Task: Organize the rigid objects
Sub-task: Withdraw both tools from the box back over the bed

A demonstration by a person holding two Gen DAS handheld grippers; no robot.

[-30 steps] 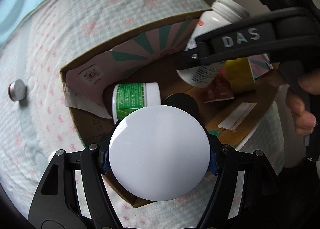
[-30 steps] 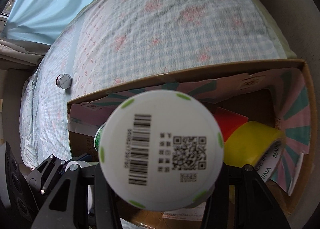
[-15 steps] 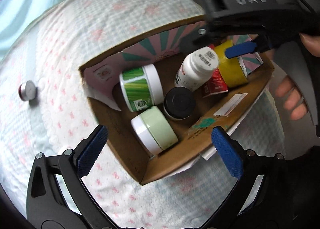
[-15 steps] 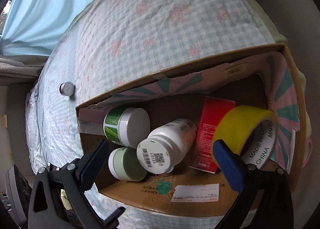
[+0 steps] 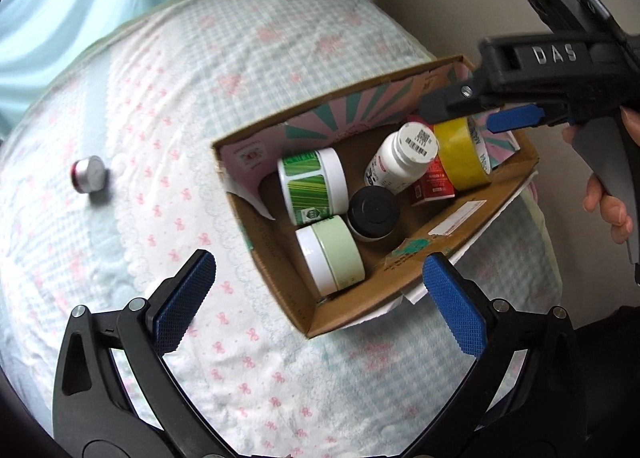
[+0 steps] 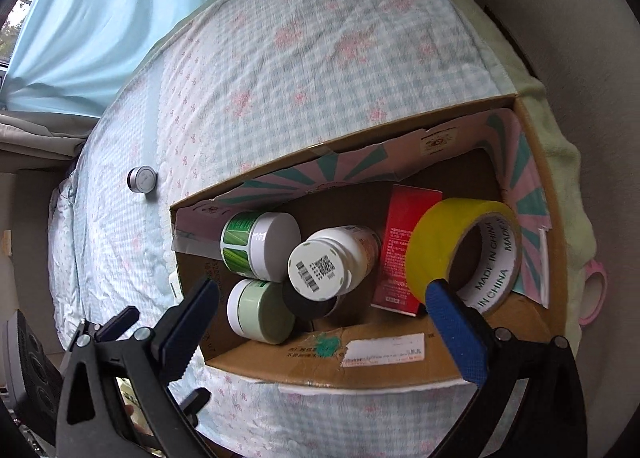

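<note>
Both the left gripper [image 5: 316, 298] and right gripper [image 6: 332, 318] are hovering empty, jaws spread, over the box [image 5: 440, 234] holding jars and tape [image 6: 464, 254].

Jars, bottle [image 6: 334, 260], tape [image 6: 460, 254] inside box [image 6: 360, 358]; tin [image 6: 142, 179] apparently left, on bed [image 6: 300, 58].

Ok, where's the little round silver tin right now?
The little round silver tin lies alone on the quilted bed cover, outside and left of the cardboard box in both wrist views.

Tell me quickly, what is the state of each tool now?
Left tool: open, holding nothing.
Right tool: open, holding nothing.
</note>
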